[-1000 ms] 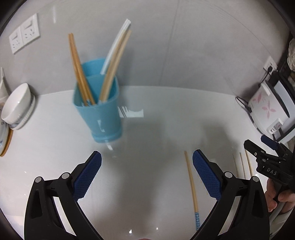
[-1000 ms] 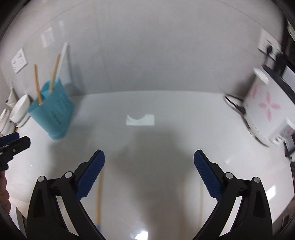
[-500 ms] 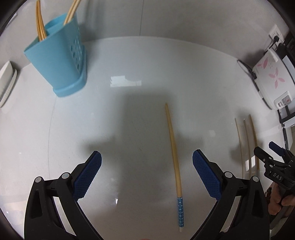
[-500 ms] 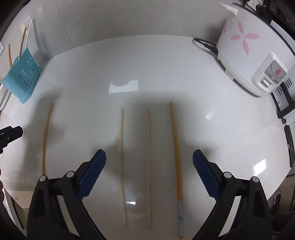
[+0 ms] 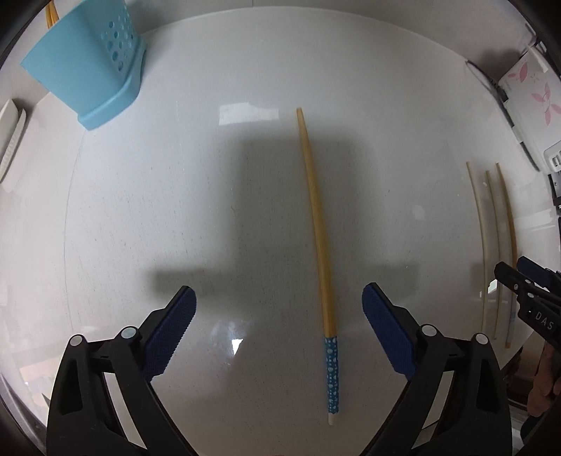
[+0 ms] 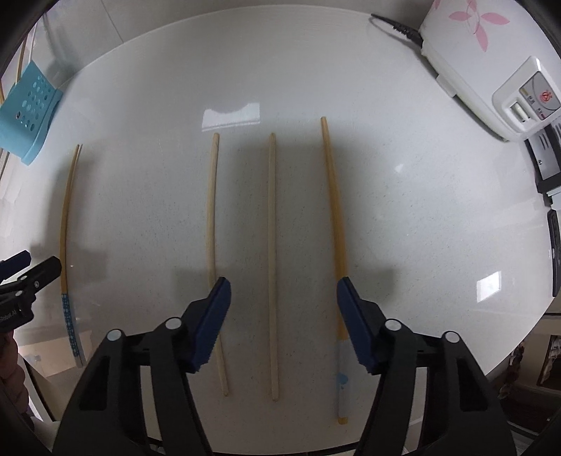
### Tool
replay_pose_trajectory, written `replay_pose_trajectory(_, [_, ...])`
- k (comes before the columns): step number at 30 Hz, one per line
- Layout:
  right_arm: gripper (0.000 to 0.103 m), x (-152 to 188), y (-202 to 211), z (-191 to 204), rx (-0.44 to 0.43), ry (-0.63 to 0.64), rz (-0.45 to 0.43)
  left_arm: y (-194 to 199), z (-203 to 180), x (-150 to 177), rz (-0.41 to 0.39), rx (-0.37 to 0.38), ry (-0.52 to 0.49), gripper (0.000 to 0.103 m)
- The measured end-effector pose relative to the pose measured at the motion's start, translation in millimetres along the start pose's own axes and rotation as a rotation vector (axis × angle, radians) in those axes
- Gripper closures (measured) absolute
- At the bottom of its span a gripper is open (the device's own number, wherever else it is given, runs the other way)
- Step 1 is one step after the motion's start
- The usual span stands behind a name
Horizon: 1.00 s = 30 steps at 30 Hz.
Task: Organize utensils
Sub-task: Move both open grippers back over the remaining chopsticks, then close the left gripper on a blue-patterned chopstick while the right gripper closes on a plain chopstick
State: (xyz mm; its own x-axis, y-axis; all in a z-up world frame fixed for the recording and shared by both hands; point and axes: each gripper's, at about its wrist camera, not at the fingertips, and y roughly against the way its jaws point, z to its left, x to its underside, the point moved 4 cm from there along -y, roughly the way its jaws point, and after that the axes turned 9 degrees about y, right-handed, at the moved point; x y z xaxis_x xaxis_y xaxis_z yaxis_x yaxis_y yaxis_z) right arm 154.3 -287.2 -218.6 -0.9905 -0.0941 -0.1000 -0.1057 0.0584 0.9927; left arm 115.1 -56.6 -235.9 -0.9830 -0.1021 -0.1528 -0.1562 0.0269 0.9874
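Observation:
A yellow chopstick with a blue dotted end (image 5: 317,224) lies on the white counter (image 5: 157,210) between the pads of my open left gripper (image 5: 278,312), which hovers above it. In the right wrist view it lies at the left (image 6: 66,228). My right gripper (image 6: 284,298) is open over three more chopsticks: a pale one (image 6: 212,224), a pale middle one (image 6: 271,245) between the pads, and a yellow one (image 6: 335,217). The blue utensil holder (image 5: 87,66) stands at the back left with chopsticks in it.
A white rice cooker with pink flowers (image 6: 484,59) and its cord (image 6: 392,24) sit at the back right. White dishes (image 5: 10,140) stand at the left edge. The counter's front edge curves close below both grippers.
Both grippers have tilted down and come closer to the counter. The holder slid to the upper left of the views. The right gripper's jaws are narrower than before.

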Motion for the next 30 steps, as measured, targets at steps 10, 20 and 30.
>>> replay_pose_trajectory(10, [0.067,-11.4,-6.8,2.6,-0.034,0.001,0.08,-9.3,-13.4,-3.6,0.062,-0.046,-0.008,0.04])
replay_pose_trajectory(20, [0.099,-27.1,-10.3,10.7,-0.044,-0.01,0.128,-7.7,-37.9,-11.1,0.113,-0.049,-0.065,0.096])
replay_pose_trajectory(30, [0.1,-25.9,-7.5,14.3,-0.057,-0.013,0.129,-4.7,-41.5,-12.8,0.1,-0.023,-0.059,0.097])
